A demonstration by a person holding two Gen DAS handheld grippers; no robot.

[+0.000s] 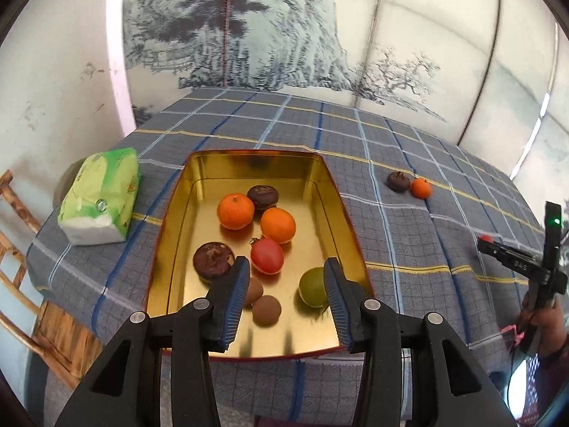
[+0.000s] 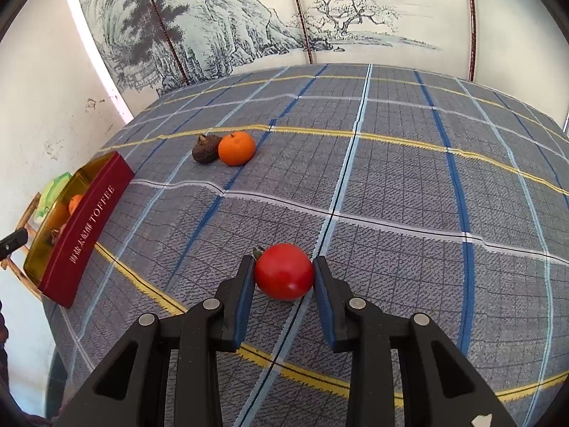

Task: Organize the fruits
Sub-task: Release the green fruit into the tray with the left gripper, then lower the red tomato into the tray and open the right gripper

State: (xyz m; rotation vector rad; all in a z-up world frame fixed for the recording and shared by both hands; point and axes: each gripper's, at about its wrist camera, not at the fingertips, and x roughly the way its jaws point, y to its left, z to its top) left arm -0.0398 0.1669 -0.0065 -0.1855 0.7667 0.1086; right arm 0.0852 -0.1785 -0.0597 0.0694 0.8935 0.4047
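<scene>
A plaid tablecloth (image 2: 391, 178) lies before a painted screen (image 2: 249, 17). The left gripper (image 1: 286, 277) hangs empty, jaws apart, over the gold tin (image 1: 249, 167); only the right view shows the right gripper (image 2: 284, 274) clamping a red tomato (image 2: 284, 272).

Behind the surface (image 2: 391, 185) with its grey-blue plaid cloth there's a folding screen (image 2: 249, 17) painted with inky mountains and trees, a scuffed white wall (image 1: 53, 89) on the left, plus a bamboo chair (image 1: 21, 270).
</scene>
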